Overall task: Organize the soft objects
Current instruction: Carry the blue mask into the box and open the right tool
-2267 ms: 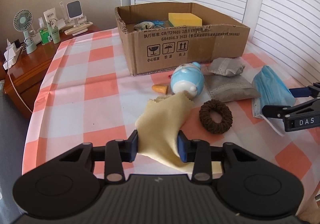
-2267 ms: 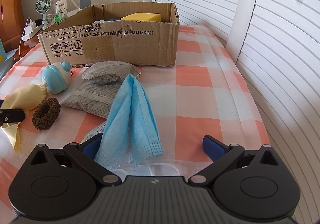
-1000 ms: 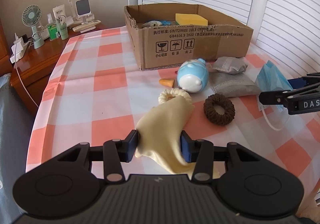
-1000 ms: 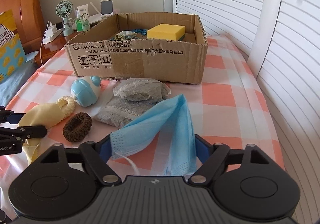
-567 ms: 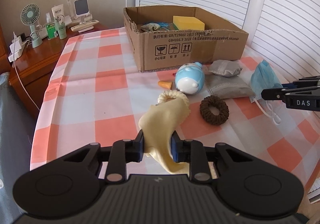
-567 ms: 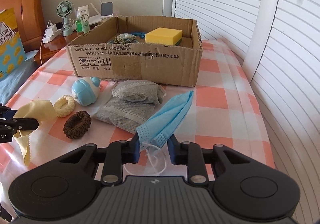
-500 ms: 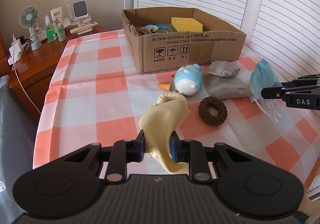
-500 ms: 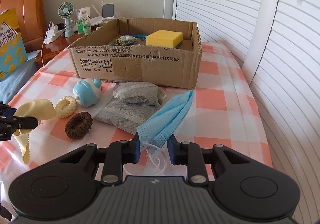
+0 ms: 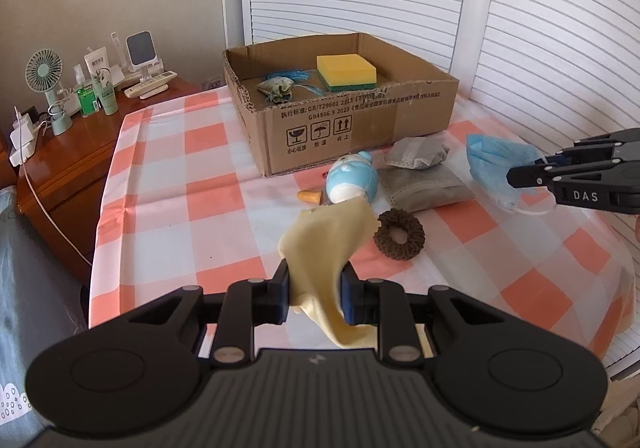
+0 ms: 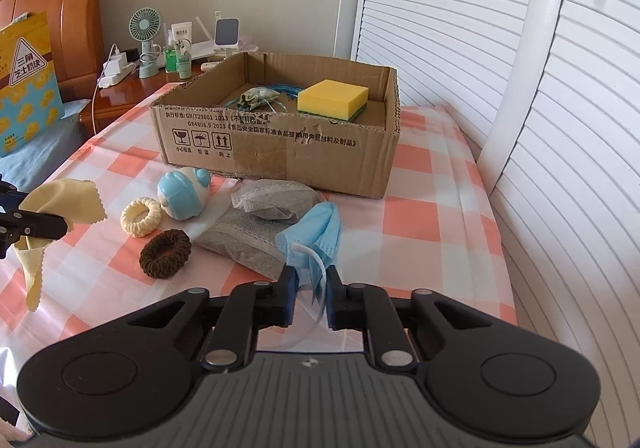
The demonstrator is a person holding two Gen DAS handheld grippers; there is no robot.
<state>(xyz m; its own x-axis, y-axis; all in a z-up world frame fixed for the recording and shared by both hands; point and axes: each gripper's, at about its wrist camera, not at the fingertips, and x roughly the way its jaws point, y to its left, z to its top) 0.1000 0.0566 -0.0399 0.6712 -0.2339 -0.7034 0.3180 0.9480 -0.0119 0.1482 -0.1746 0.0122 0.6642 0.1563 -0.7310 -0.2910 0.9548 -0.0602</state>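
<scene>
My left gripper (image 9: 315,292) is shut on a pale yellow cloth (image 9: 326,236) and holds it above the checked tablecloth; the cloth also shows in the right wrist view (image 10: 64,199). My right gripper (image 10: 311,298) is shut on a blue face mask (image 10: 316,232), lifted off the table; the mask shows in the left wrist view (image 9: 496,163). An open cardboard box (image 9: 360,127) behind holds a yellow sponge (image 9: 346,71) and a small green pouch (image 9: 276,87).
On the table in front of the box lie a blue toy (image 10: 182,193), a cream hair tie (image 10: 141,216), a brown hair tie (image 10: 165,248), two grey sachets (image 10: 256,224) and an orange piece (image 9: 310,196). A wooden nightstand (image 9: 60,151) with a fan stands left. Shutters stand right.
Both grippers have closed on their items and risen. The yellow cloth and the blue mask have lifted off the table, uncovering the cream hair tie.
</scene>
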